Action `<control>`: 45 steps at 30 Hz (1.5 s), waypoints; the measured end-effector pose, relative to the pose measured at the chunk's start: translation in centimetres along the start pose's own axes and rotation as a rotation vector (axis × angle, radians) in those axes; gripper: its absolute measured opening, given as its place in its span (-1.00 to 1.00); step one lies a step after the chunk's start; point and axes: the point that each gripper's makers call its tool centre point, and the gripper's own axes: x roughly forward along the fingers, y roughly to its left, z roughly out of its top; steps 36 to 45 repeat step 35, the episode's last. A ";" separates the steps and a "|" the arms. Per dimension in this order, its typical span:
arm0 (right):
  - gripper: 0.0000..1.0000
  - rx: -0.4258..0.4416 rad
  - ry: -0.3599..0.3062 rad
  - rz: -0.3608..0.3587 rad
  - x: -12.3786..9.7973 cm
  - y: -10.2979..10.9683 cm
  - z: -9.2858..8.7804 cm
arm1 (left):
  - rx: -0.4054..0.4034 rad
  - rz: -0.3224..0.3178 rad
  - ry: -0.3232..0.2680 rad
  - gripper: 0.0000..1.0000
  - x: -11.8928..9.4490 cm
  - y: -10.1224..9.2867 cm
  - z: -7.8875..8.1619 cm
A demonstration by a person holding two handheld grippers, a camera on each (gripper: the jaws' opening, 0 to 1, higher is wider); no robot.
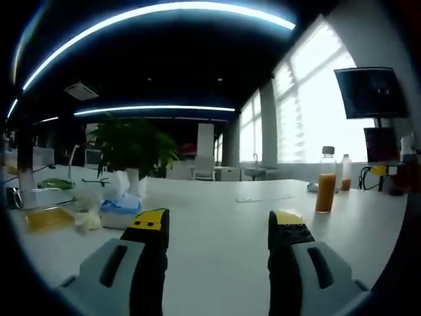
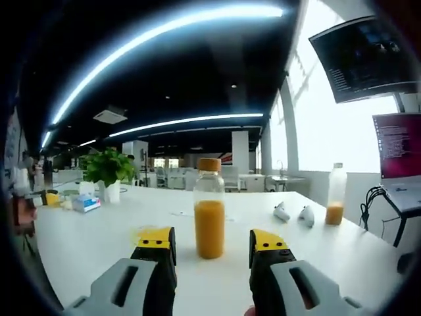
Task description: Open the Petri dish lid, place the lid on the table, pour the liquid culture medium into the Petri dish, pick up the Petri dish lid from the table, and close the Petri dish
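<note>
— Where's the bottle of orange medium (image 2: 210,219)?
— Upright on the white worktop (image 2: 99,243), cap up, just ahead between the right hand-held gripper (image 2: 212,241)'s spread, empty jaws.
— Left hand-held gripper (image 1: 222,224)?
— Spread too, gripping nothing.

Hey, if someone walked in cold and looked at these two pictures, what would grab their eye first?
Probably the bottle of orange liquid, standing upright on the white table just beyond the open right gripper. In the left gripper view, the open left gripper points across bare tabletop, with a leafy potted plant at the far left. A second, smaller bottle stands farther right near the bright windows.
</note>
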 end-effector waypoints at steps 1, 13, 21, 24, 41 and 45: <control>-0.22 -0.001 0.001 -0.005 -0.1 -0.1 -0.1 | 0.001 0.002 -0.001 0.04 0.0 0.0 0.0; -0.22 0.015 -0.010 -0.025 -0.8 -0.6 -0.6 | -0.001 0.016 0.003 0.04 -0.4 0.2 -0.2; -0.22 0.016 -0.012 -0.021 -0.9 -0.3 -0.7 | 0.000 0.017 -0.009 0.04 -0.4 0.1 0.2; -0.22 0.017 -0.015 -0.025 -1.1 -0.3 -0.5 | 0.001 0.011 -0.011 0.04 -0.4 -0.1 0.3; -0.22 0.010 -0.019 -0.028 -1.3 -0.4 -0.2 | -0.002 0.009 -0.011 0.04 -0.3 0.0 0.4; -0.22 0.010 -0.019 -0.028 -1.3 -0.4 -0.2 | -0.002 0.009 -0.011 0.04 -0.3 0.0 0.4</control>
